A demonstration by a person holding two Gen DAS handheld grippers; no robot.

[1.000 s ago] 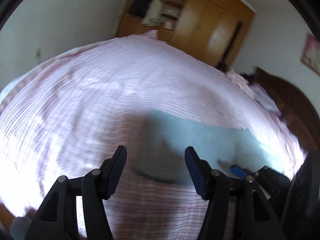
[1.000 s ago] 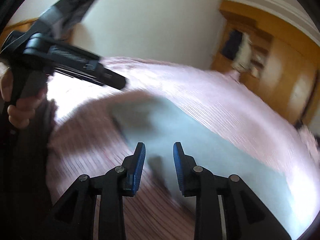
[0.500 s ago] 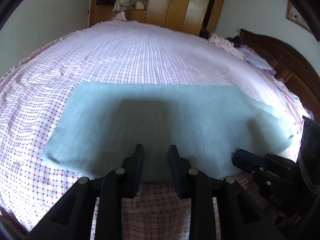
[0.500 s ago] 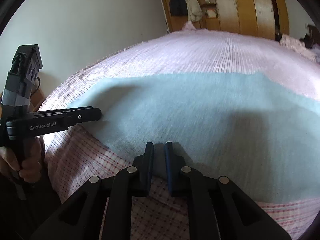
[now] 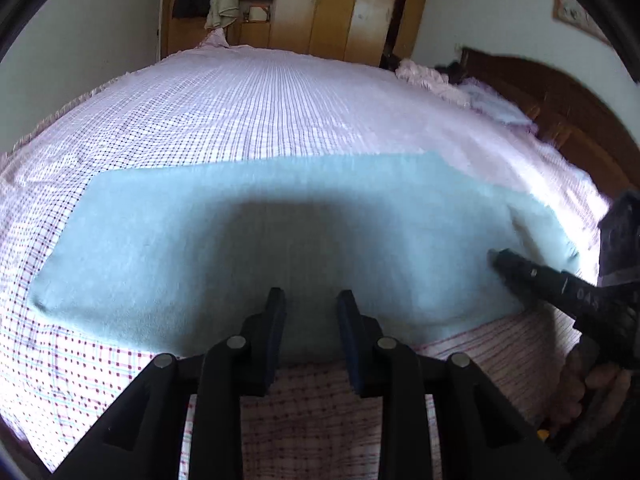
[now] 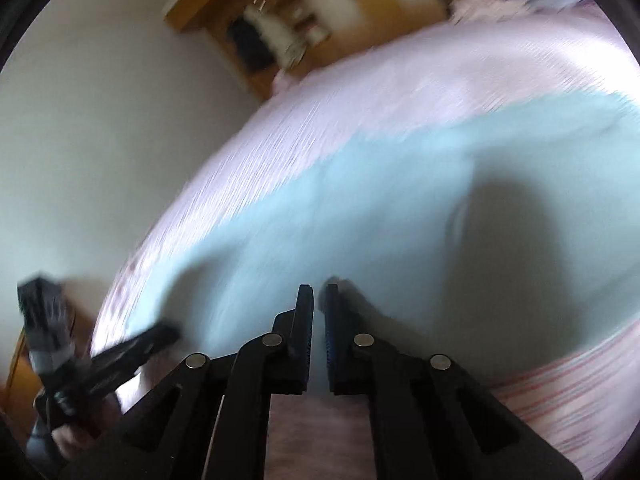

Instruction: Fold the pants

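Observation:
Light blue pants (image 5: pixel 248 232) lie flat across a pink checked bed (image 5: pixel 280 104), folded into a long strip. My left gripper (image 5: pixel 311 300) hovers over the near edge at the strip's middle, its jaws a little apart and empty. My right gripper (image 5: pixel 500 258) reaches over the strip's right part. In the blurred, tilted right wrist view my right gripper (image 6: pixel 319 294) is nearly shut, with nothing seen between its pads, above the pants (image 6: pixel 400 208). The left gripper (image 6: pixel 160 334) shows at the lower left of that view.
A wooden wardrobe (image 5: pixel 320 8) stands beyond the bed's far end. A dark wooden headboard (image 5: pixel 560 104) and pillows (image 5: pixel 480 96) are at the right. A white wall (image 6: pixel 100 120) runs along the bed's left side.
The left gripper narrowed from wide open, then opened slightly. The right gripper closed to a thin gap and has swung and tilted sharply to the right end; its view is now blurred.

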